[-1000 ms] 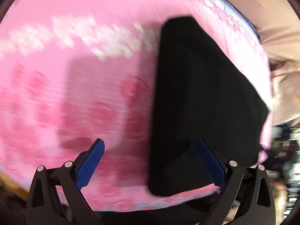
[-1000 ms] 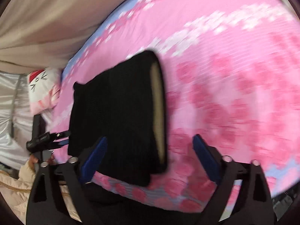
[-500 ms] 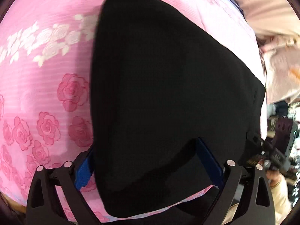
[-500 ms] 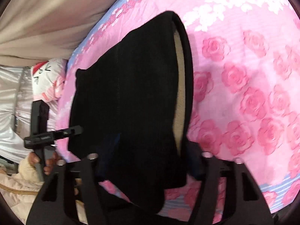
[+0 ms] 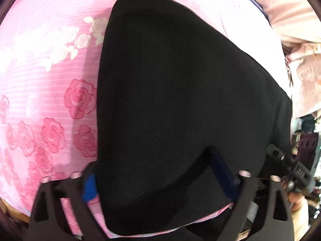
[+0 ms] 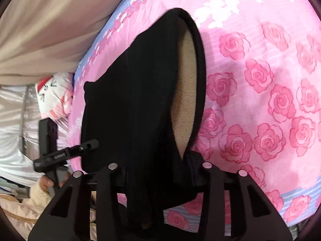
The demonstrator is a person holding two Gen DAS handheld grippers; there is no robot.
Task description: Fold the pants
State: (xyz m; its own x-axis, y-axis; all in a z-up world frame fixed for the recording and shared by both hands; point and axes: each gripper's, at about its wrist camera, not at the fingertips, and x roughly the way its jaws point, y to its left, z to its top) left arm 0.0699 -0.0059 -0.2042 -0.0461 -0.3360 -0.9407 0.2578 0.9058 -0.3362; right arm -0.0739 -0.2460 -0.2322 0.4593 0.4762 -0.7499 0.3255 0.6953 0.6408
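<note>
Black pants [image 5: 180,92] lie folded on a pink rose-print bedsheet [image 5: 50,100]. My left gripper [image 5: 154,172] straddles their near corner. Its jaws are closing with cloth between them; one blue pad [image 5: 90,186] sits at the cloth's left edge and the other rests on top. In the right wrist view the pants [image 6: 130,100] show a tan fleece lining [image 6: 186,92] at the open waistband. My right gripper [image 6: 156,166] is closing on the near edge, with black cloth bunched between its fingers and hiding the pads.
A beige drape [image 6: 50,20] hangs at the far side of the bed. A cat-face cushion [image 6: 54,96] and white satin fabric [image 6: 12,120] lie off the bed's left edge. A hand [image 6: 46,182] holds the left gripper [image 6: 66,154] there.
Both grippers came down onto the near edge of the pants. The left jaws narrowed around the corner. The right jaws drew in and gathered black cloth between them.
</note>
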